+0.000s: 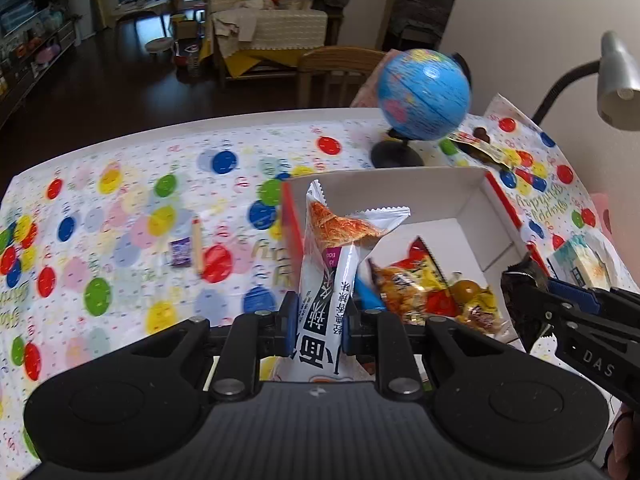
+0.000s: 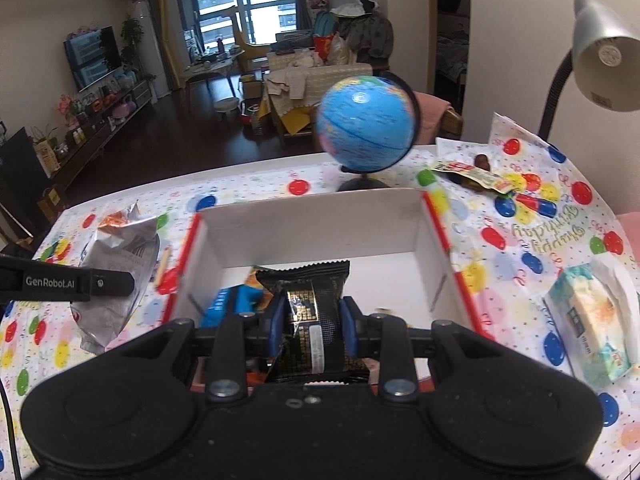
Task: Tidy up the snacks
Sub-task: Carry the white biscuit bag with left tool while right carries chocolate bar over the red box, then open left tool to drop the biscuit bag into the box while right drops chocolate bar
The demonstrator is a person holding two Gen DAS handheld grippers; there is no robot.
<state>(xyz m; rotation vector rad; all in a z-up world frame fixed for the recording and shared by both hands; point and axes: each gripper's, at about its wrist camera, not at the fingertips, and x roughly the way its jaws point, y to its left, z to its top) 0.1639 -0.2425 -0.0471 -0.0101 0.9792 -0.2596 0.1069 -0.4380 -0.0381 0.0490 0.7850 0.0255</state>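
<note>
While both claws hang over the balloon-print tablecloth (image 1: 120,208), each is clamped on a snack. Left gripper (image 1: 320,320) pinches a white noodle packet (image 1: 326,264) upright, at the white box's (image 1: 384,188) seven o'clock corner. Right gripper (image 2: 312,324) squeezes a black wrapped snack (image 2: 310,304) above the box's near edge. Inside lie an orange-yellow snack bag (image 1: 416,284) and a blue packet (image 2: 224,304). A globe (image 1: 424,94) stands at the box's twelve o'clock, a tissue pack (image 2: 592,320) at three o'clock.

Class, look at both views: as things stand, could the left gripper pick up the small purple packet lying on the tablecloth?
Probably not yet. The path to the purple packet looks clear, but the left gripper is already shut on a white snack packet, so its fingers are occupied.
</note>
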